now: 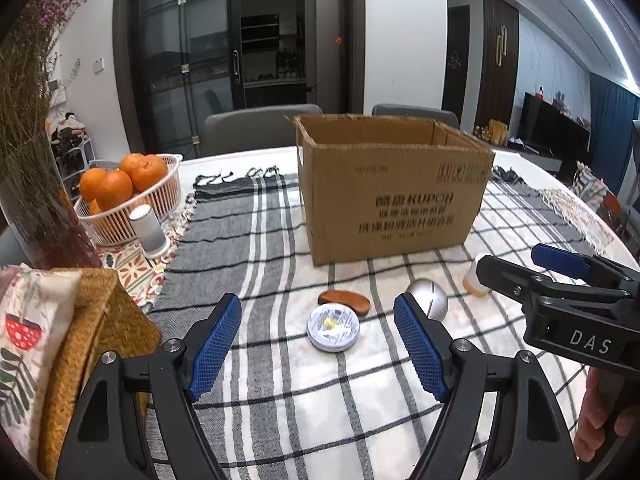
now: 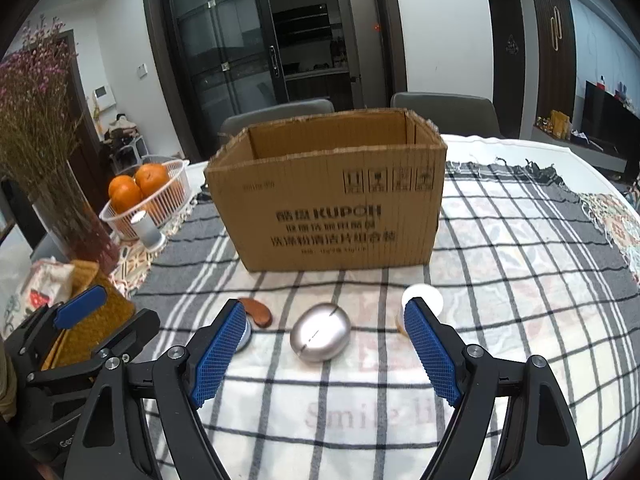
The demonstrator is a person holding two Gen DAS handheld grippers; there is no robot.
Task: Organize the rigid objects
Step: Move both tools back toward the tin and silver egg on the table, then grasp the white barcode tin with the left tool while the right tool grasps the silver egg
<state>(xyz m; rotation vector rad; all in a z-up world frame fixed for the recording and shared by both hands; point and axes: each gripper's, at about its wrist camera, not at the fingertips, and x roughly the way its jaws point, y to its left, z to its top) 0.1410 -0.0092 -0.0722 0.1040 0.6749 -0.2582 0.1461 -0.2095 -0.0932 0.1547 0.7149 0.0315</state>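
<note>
Both grippers hang open over the checked cloth, nothing between their pads — the left gripper (image 1: 318, 328) frames a round tin (image 1: 333, 328), the right gripper (image 2: 326, 338) a silver egg-shaped thing (image 2: 321, 333). Beyond the jaws: a small wooden piece (image 1: 344, 301), what may be a white-capped bottle (image 2: 423, 298), then the cardboard box (image 2: 332, 196)

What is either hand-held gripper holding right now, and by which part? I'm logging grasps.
Nothing. The left hand-held gripper stands open above the round tin; the right hand-held gripper stands open above the silver egg-shaped object.
</note>
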